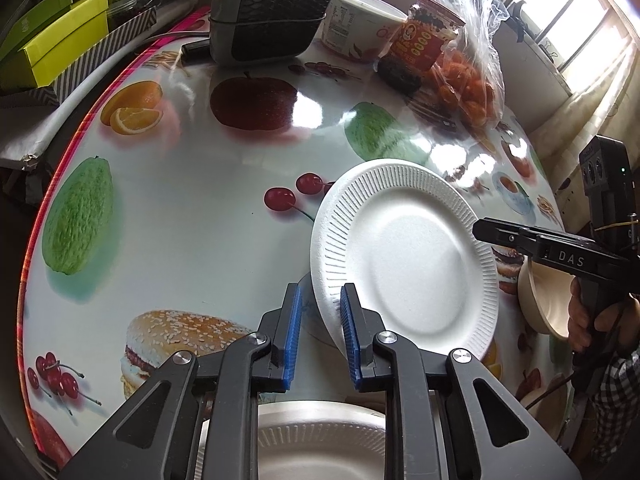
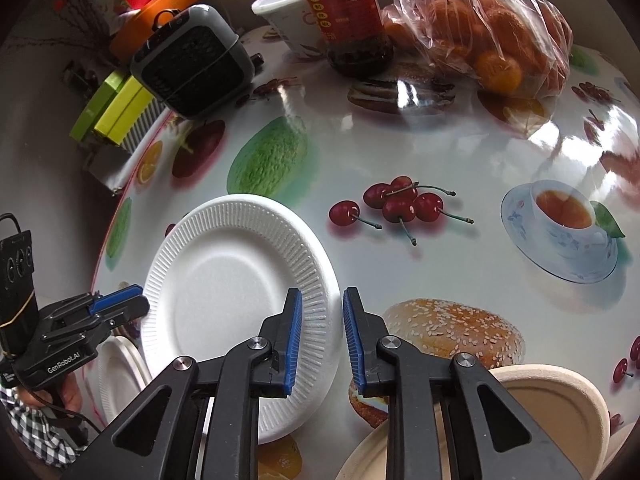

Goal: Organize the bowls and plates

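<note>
A white foam plate (image 1: pixel 404 264) (image 2: pixel 236 292) is tilted above the fruit-print table. My left gripper (image 1: pixel 320 336) is open, its jaws astride the plate's near rim; it shows at the left of the right wrist view (image 2: pixel 120 300). My right gripper (image 2: pixel 320 340) is open, its jaws astride the plate's opposite rim; it shows in the left wrist view (image 1: pixel 496 232). Another white foam plate (image 1: pixel 320 440) (image 2: pixel 116 376) lies below the left gripper. A beige bowl (image 1: pixel 544 300) (image 2: pixel 552 404) sits below the right gripper, beside a beige plate (image 2: pixel 368 456).
At the table's far side stand a grey fan heater (image 1: pixel 272 4) (image 2: pixel 192 60), a white tub (image 1: pixel 360 24), a sauce jar (image 1: pixel 428 36) (image 2: pixel 352 16) and a bag of oranges (image 1: pixel 468 80) (image 2: pixel 488 28). Green boxes (image 1: pixel 60 40) lie beyond the table's left edge.
</note>
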A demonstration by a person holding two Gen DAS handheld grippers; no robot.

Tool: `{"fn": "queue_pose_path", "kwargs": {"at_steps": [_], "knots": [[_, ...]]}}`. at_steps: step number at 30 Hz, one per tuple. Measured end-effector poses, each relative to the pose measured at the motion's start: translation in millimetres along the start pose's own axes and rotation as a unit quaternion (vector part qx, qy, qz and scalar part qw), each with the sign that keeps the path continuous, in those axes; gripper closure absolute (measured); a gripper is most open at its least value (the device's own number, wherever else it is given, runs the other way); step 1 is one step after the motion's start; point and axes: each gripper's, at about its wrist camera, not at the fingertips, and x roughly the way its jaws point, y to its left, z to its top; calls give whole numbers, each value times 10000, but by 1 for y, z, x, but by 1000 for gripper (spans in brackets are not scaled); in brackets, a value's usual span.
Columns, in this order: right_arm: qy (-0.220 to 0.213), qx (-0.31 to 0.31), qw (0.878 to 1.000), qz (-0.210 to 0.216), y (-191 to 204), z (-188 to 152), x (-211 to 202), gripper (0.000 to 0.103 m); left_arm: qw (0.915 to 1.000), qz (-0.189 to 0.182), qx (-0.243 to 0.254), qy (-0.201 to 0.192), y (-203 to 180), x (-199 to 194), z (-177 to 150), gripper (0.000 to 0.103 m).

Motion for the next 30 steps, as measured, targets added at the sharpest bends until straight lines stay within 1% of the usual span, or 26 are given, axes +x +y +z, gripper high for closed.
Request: {"fn": "queue_pose_path", "kwargs": {"at_steps": [2,7,17,23,30], "knots": [[-6,32,10000,-11,-1,0,0,85,10000,-16,2,3,0,1,0,86],[-20,39,10000,-22,-1,-2,-1,88,10000,-30,5,-13,-1,0,-1,89],[-43,52,10000,-56,0,-3,-2,88,10000,-7,28,-46,-2,-1,-1,89],[-121,122,9999,-3,0,-2,-10,88,9999,-27,28,-141,-4,-8,2,89],[-212,55,9998,-18,9,-4,-19,88,9997,-24,34,-232,-4,-20,-1,89]]}}
